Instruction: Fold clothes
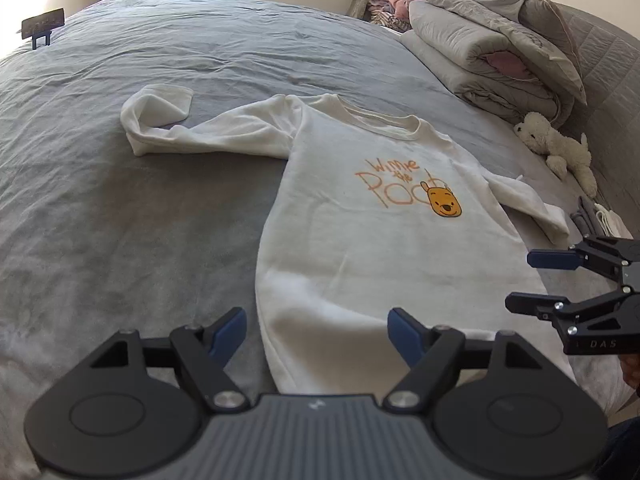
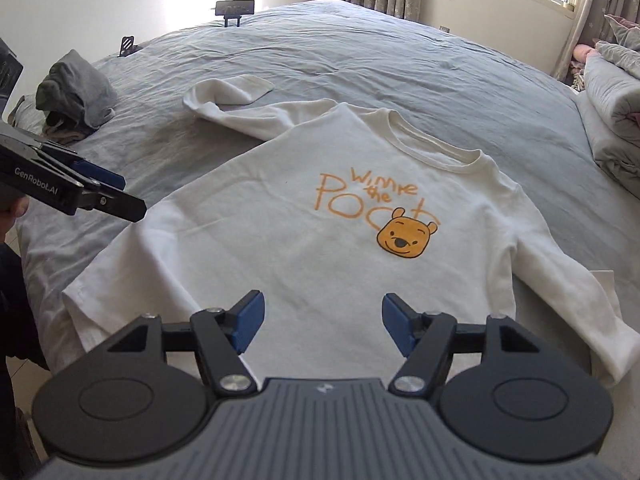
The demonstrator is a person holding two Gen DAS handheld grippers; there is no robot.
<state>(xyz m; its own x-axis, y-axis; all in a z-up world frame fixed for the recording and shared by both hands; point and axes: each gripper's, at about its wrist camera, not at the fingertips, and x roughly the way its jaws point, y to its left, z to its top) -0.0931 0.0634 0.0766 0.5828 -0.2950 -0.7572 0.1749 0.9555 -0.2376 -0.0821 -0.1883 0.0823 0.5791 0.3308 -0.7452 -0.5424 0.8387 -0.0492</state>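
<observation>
A white long-sleeved sweatshirt point(image 1: 360, 248) with an orange "Winnie the Pooh" print lies flat, front up, on the grey bed; it also shows in the right wrist view point(image 2: 304, 248). Its left sleeve point(image 1: 160, 124) stretches out and doubles back at the cuff. Its right sleeve point(image 2: 568, 296) lies bent along the body. My left gripper point(image 1: 316, 332) is open and empty above the sweatshirt's bottom left hem; it also shows in the right wrist view point(image 2: 120, 194). My right gripper point(image 2: 322, 328) is open and empty above the bottom hem; it also shows in the left wrist view point(image 1: 528, 280).
The grey bedsheet point(image 1: 120, 220) spreads all round. Folded grey quilts point(image 1: 492, 44) and a white plush toy point(image 1: 556, 148) lie at the right. A heap of grey clothes point(image 2: 76, 92) sits at the left edge. A small black stand point(image 2: 234, 8) stands at the far edge.
</observation>
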